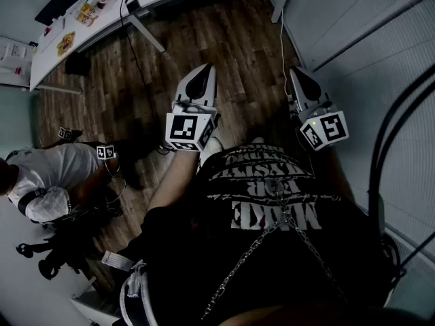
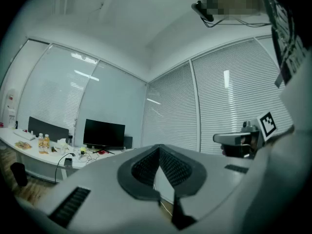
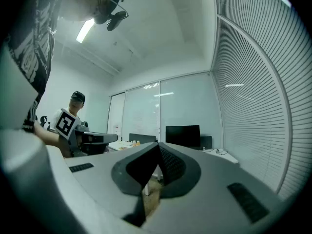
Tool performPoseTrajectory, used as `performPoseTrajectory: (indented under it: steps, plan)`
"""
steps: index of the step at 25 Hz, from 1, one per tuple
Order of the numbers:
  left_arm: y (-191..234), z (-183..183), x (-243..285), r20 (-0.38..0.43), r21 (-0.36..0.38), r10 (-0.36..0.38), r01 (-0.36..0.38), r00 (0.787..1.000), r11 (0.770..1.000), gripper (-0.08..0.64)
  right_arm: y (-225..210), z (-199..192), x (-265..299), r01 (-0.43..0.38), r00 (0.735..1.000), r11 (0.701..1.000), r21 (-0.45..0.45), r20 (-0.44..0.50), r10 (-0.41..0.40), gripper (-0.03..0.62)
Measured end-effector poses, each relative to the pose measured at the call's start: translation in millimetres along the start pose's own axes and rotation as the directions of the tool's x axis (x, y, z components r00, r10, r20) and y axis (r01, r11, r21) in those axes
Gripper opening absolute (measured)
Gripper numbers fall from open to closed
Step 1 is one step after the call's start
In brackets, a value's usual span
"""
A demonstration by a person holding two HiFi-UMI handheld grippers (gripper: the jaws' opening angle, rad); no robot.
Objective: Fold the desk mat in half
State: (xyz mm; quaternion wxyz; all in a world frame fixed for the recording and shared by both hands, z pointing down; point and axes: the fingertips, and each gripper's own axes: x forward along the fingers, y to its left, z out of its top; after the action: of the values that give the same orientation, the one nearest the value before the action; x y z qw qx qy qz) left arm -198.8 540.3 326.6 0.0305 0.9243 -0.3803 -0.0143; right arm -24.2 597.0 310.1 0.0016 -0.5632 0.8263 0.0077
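Note:
No desk mat shows in any view. In the head view my left gripper (image 1: 203,71) and right gripper (image 1: 298,72) are held out level above the wooden floor (image 1: 224,39), side by side in front of my body. Both pairs of jaws are closed tip to tip with nothing between them. The left gripper view shows its closed jaws (image 2: 158,148) pointing toward a corner of the office, with the right gripper (image 2: 239,139) at the right. The right gripper view shows its closed jaws (image 3: 157,145) and the left gripper (image 3: 95,139) at the left.
A long white desk (image 1: 102,20) with bottles, cables and clutter stands at the back left, and a dark monitor (image 2: 104,133) sits on it. Another person (image 1: 47,182) crouches at the left. Window blinds (image 1: 380,80) run along the right.

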Motion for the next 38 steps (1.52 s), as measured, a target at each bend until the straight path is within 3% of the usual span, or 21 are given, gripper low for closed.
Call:
performPoseTrajectory:
  steps: [12,17,21,28,38]
  plan:
    - [-33,-18,25,-0.052,-0.032,0.069,-0.071,0.996,0.997,0.006,-45,-12,-26,-0.069,0.997,0.995,0.077,-0.02,0.071,0.0]
    - [-52,-16,26,-0.053,-0.007,0.084,-0.084,0.995,0.996,0.006,-52,-23,-35,-0.113,0.993,0.987,0.111,-0.017,0.115,0.0]
    - [-53,-22,29,-0.07,0.007,0.088,-0.088,0.994,0.996,0.006,-42,-22,-33,-0.192,0.981,0.97,0.146,0.025,0.19,0.0]
    - [-26,-33,53,-0.084,-0.015,0.083,-0.085,0.993,0.996,0.006,-31,-30,-7,-0.263,0.964,0.955,0.137,0.003,0.265,0.0]
    - [50,-20,137,-0.026,-0.015,0.008,-0.009,1.0,1.0,0.006,-69,-29,95,-0.186,0.981,0.973,0.136,-0.025,0.191,0.0]
